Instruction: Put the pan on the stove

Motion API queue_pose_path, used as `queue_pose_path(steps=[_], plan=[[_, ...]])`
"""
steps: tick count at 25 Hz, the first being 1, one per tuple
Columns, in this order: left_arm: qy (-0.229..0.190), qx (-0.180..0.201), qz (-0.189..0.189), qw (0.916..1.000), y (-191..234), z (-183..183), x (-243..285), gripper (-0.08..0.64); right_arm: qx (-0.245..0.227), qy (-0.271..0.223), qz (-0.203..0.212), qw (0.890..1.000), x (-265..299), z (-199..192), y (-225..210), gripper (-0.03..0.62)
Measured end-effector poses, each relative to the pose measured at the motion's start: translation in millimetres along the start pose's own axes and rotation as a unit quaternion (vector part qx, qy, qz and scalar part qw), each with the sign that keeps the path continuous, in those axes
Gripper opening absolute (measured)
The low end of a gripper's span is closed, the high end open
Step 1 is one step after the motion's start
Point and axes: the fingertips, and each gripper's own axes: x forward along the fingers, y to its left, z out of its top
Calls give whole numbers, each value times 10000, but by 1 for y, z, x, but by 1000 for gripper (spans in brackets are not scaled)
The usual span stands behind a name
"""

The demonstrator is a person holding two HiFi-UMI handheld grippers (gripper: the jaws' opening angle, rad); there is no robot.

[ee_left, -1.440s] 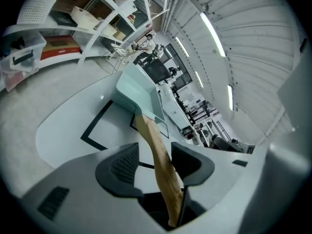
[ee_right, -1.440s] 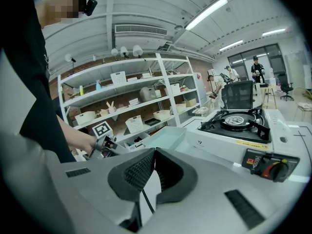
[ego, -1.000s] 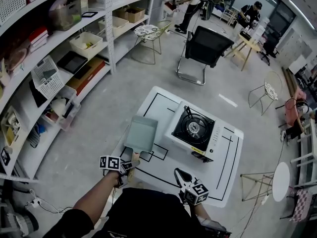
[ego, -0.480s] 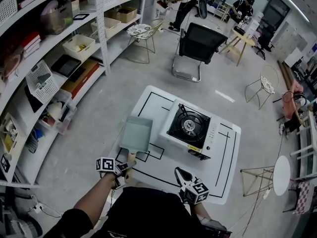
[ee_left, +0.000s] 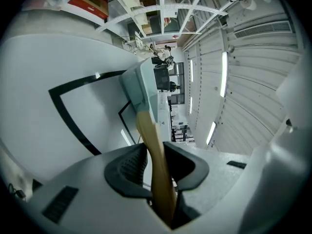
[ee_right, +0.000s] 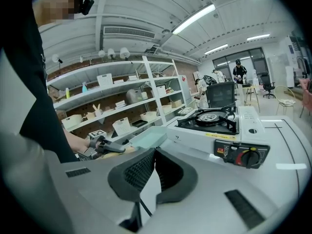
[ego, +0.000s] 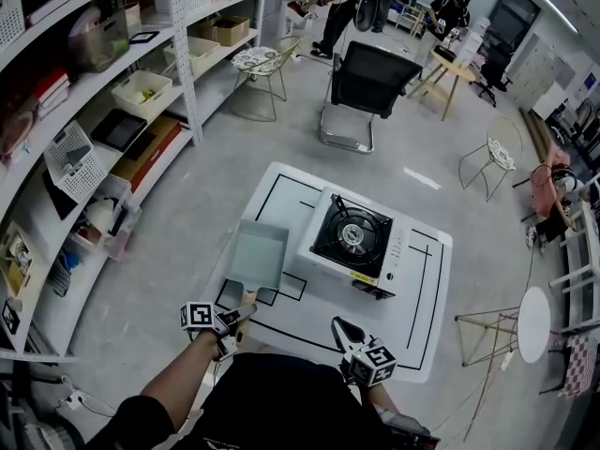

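The left gripper's [ego: 240, 313] jaws have narrowed onto the pan's [ego: 258, 254] wooden handle [ee_left: 157, 169], seemingly pinching it. The pan sits on the bench [ego: 412, 354] beside the stove [ego: 352, 237]. Held by the handle's end, it could droop or twist.

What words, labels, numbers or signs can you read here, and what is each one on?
No text reads clearly enough to quote.
Yellow strip on the stove front: print too small.
Red label beside the knob: blurred.
White cards on the shelves: blurred.
Small triangle sign on the stove's side: contents unreadable.
Marker cubes: square patterns, no letters.
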Motion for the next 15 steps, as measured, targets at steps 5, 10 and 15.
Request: queue_pose_path(steps=[5, 10, 15], plan=[[-99, 81, -67, 9999, -9, 0, 0, 110, 2, -39, -31, 10000, -2, 3, -4, 26], [-147, 278, -25, 9995, -20, 6, 0, 110, 29, -34, -52, 10000, -5, -2, -3, 26], [-198, 379, -105, 9990, -36, 12, 2, 110, 84, -38, -118, 9999, -10, -4, 1, 26]])
